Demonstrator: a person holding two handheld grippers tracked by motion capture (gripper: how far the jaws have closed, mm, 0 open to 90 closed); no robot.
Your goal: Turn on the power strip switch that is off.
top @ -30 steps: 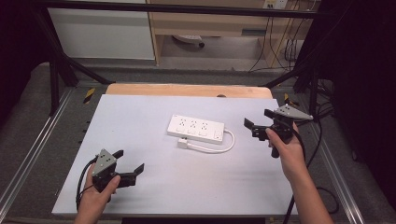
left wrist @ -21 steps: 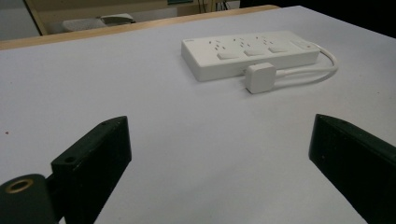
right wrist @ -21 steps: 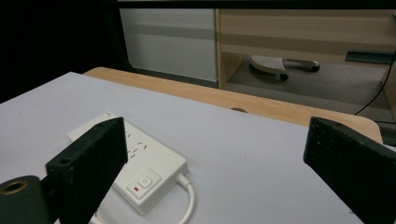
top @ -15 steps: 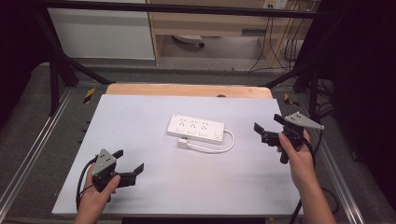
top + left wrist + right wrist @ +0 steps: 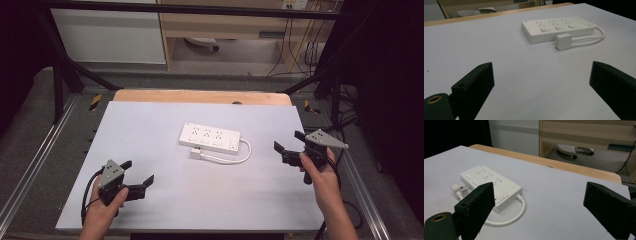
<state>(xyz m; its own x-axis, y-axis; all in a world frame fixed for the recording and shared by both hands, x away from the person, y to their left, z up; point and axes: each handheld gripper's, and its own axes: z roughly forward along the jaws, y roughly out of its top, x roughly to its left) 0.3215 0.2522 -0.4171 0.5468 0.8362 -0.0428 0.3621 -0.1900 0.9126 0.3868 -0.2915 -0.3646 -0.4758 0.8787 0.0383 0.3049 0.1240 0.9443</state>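
Note:
A white power strip (image 5: 210,137) lies flat in the middle of the white table top (image 5: 150,125). Its short cable (image 5: 240,157) loops round to a white plug (image 5: 196,153) lying just in front of it. My left gripper (image 5: 137,171) rests near the front left corner, open, pointing toward the strip (image 5: 559,28) and plug (image 5: 562,41) from well short of them. My right gripper (image 5: 288,140) hovers at the table's right edge, right of the strip (image 5: 490,185). It is open, its jaws have just been closing slightly, and nothing lies between them.
A wooden strip (image 5: 200,96) borders the table's far edge. Metal rails (image 5: 35,165) run along both sides. Dark cables (image 5: 345,120) hang off the right side. Shelving and a white panel stand beyond the table.
My right gripper has drifted to the right and toward the near side, away from the power strip, and sunk a little. The left gripper has stayed put.

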